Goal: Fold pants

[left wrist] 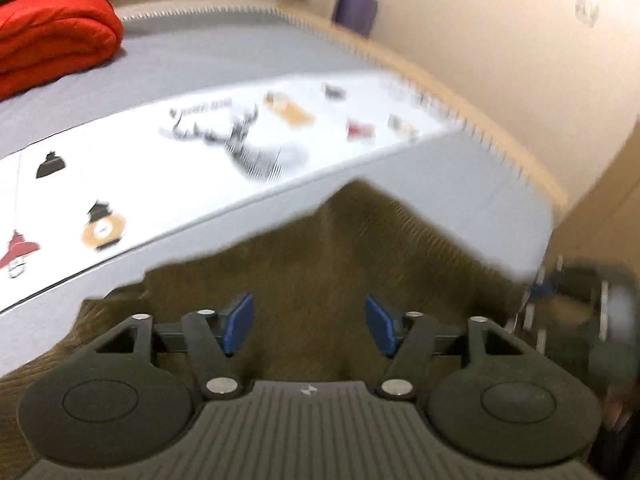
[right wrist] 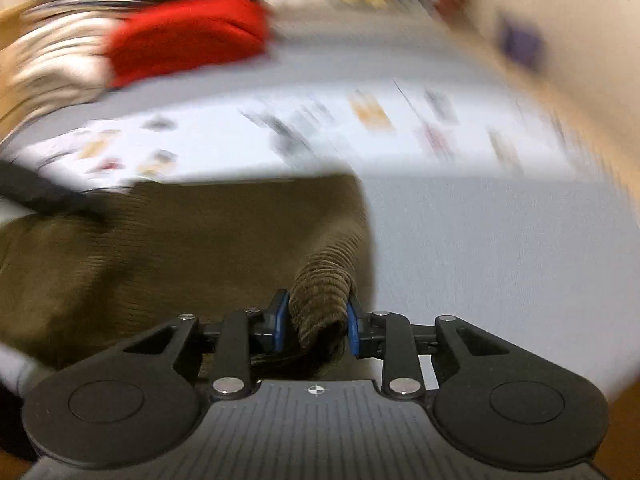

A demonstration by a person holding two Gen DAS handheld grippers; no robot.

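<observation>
Right gripper (right wrist: 316,322) pinches a ribbed fold of olive corduroy pants (right wrist: 180,240). Left gripper (left wrist: 310,322) hangs released above the cloth on a grey bed (left wrist: 460,184).

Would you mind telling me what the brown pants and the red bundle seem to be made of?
Pants: apparently corduroy, matte olive-brown, with fine parallel ribs visible in the pinched fold. Red bundle: probably a soft padded quilt or blanket, puffy rolled folds, slight sheen; blur leaves the fabric uncertain.

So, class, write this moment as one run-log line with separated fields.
task: fold pants | left gripper: open above brown corduroy pants | right gripper: shut on pants fold | surface: grey bed
</observation>
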